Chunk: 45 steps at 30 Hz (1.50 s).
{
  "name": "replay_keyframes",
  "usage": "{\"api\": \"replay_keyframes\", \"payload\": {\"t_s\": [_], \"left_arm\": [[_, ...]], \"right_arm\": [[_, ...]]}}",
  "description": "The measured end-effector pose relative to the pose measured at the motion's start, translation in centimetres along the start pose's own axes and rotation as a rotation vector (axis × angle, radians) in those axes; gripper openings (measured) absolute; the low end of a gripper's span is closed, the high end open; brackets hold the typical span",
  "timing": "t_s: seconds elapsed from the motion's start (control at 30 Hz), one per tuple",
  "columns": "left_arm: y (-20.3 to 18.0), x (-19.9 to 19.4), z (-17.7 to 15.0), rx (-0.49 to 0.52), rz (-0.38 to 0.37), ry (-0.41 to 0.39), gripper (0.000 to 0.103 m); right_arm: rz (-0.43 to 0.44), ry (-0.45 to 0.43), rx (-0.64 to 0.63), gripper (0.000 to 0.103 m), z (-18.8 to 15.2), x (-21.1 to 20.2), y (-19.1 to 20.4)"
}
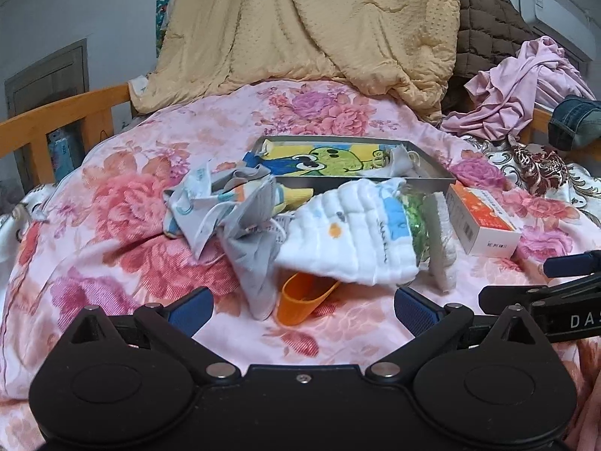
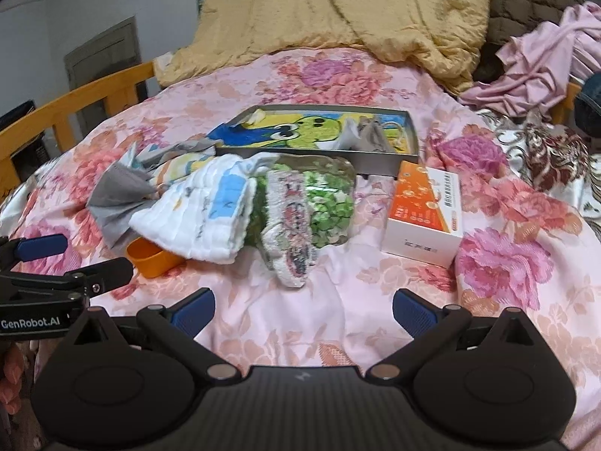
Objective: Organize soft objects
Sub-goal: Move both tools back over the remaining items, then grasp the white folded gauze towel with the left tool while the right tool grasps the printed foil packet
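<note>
A heap of small cloths lies mid-bed on the floral quilt. A white quilted cloth with blue and orange patches covers part of an orange cup. Grey and printed cloths lie to its left. A folded patterned towel leans on a green sequin bag. Behind them stands a metal tray with a frog picture and some cloth inside. My left gripper and right gripper are open, short of the heap, holding nothing.
An orange and white carton lies right of the heap. A yellow blanket, a brown quilt and pink clothing are piled at the back. A wooden bed rail runs along the left.
</note>
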<state>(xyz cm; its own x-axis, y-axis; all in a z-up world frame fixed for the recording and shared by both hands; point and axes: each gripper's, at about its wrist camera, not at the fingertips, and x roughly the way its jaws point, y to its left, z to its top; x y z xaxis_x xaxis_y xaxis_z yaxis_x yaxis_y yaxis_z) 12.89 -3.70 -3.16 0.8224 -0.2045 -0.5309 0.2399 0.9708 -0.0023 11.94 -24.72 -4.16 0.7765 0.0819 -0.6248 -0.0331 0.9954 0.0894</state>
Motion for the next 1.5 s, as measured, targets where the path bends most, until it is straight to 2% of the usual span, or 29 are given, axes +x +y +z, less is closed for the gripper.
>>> {"api": "replay_keyframes", "payload": {"t_s": [0.2, 0.5, 0.67, 0.8, 1.03, 1.3, 1.43, 1.5], "left_arm": [[-0.2, 0.6, 1.6, 0.045, -0.018, -0.025, 0.102], [-0.4, 2.1, 4.3, 0.047, -0.141, -0.028, 0.102], [-0.9, 2.9, 5.3, 0.027, -0.209, -0.021, 0.102], [-1.4, 4.2, 5.9, 0.025, -0.226, 0.013, 0.102], [-0.6, 7.0, 6.4, 0.002, -0.236, 0.068, 0.099], [0.4, 9.7, 7.3, -0.005, -0.270, 0.155, 0.097], [0.5, 10.6, 7.2, -0.034, -0.292, 0.195, 0.096], [0.4, 10.9, 7.0, -0.028, -0.295, 0.205, 0.095]], "right_arm": [[-0.016, -0.018, 0.037, 0.103, 0.1, -0.1, -0.6], [-0.054, -0.031, 0.061, 0.103, 0.4, 0.2, -0.8], [-0.014, -0.046, 0.074, 0.103, 0.6, 0.1, -1.0], [0.012, -0.070, 0.056, 0.102, 0.8, 0.0, -0.8], [0.034, -0.070, 0.005, 0.095, 1.8, 1.2, -0.6], [0.080, -0.032, -0.095, 0.082, 3.4, 3.4, -0.3], [0.093, -0.005, -0.124, 0.072, 4.3, 4.9, -0.7], [0.097, 0.003, -0.147, 0.070, 4.5, 5.4, -0.7]]}}
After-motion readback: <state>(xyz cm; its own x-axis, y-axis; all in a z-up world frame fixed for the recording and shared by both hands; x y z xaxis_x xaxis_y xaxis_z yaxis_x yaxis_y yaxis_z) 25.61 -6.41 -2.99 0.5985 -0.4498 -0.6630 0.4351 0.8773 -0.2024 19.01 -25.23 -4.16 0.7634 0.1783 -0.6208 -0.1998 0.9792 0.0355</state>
